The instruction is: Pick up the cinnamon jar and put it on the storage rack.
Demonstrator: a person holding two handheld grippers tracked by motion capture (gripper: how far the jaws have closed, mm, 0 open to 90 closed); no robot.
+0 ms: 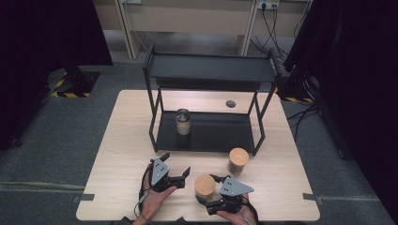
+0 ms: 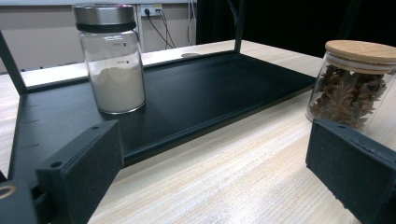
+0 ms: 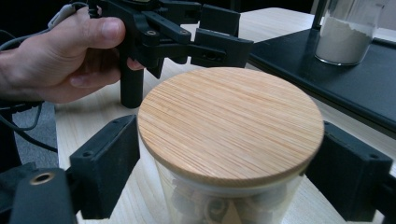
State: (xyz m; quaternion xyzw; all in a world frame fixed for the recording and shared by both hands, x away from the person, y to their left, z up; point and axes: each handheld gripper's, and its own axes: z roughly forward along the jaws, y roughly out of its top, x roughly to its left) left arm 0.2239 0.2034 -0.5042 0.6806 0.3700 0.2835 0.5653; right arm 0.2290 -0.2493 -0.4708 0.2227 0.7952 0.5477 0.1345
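A glass jar with a bamboo lid (image 1: 204, 185) (image 3: 231, 123) stands on the table near the front edge, with pale pieces inside. My right gripper (image 1: 207, 188) (image 3: 229, 177) is shut on it, one jaw against each side just under the lid. To its left my left gripper (image 1: 176, 164) (image 2: 219, 172) is held open with nothing between its jaws, and it also appears across the right gripper view (image 3: 201, 37). A second bamboo-lidded jar of star anise (image 1: 238, 161) (image 2: 355, 84) stands on the table. A steel-lidded jar of white powder (image 1: 182, 122) (image 2: 112, 60) (image 3: 343, 35) sits on the rack's lower shelf.
A black two-tier metal rack (image 1: 211, 136) stands on the middle of the wooden table (image 1: 122, 140); its top shelf (image 1: 211, 68) is bare. A round cable hole (image 1: 230, 103) lies behind the rack. Cables trail from both grippers toward the front edge.
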